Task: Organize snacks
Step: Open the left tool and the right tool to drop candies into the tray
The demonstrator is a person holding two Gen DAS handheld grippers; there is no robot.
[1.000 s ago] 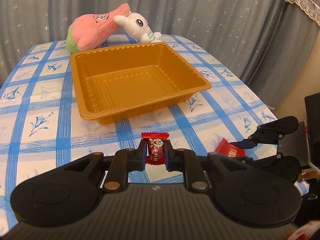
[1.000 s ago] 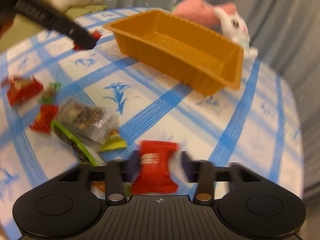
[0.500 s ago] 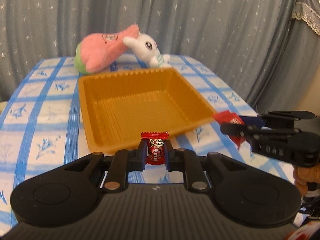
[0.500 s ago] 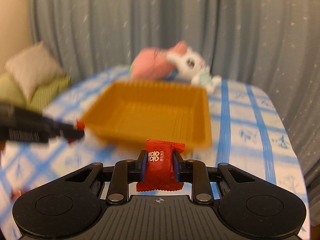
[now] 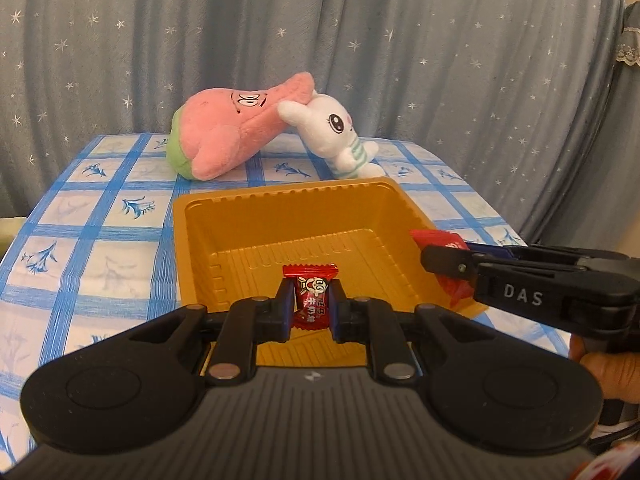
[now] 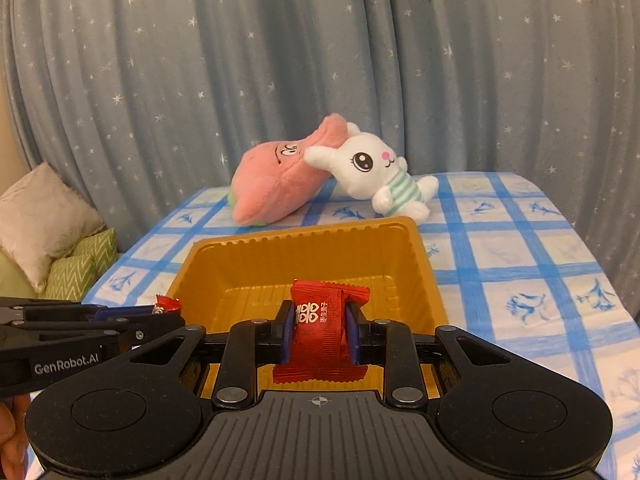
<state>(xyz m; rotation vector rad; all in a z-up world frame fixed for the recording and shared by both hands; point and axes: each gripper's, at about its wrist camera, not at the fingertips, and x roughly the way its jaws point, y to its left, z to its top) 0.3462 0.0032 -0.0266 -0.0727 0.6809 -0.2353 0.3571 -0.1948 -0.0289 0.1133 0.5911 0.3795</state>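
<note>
Two wrapped candies held over the empty tray

The left hand-held gripper [image 5: 310, 306] clenched a small red candy [image 5: 310, 298]; the right hand-held gripper [image 6: 320, 338] clenched a wider red packet [image 6: 322, 340], both above the gold tray [image 6: 424, 276] on the desk [image 6: 520, 280]. Light and crinkly, probably slippery, they were best pinched mid-wrapper. A second earlier both grippers hung short of the tray.

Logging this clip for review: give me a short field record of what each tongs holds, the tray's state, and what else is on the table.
left tongs: shut on small red candy, over the tray's near edge
right tongs: shut on red snack packet, over the tray's near edge
orange tray: empty
background: pink plush and white bunny plush touching, behind the tray
surface: blue checked tablecloth
</note>
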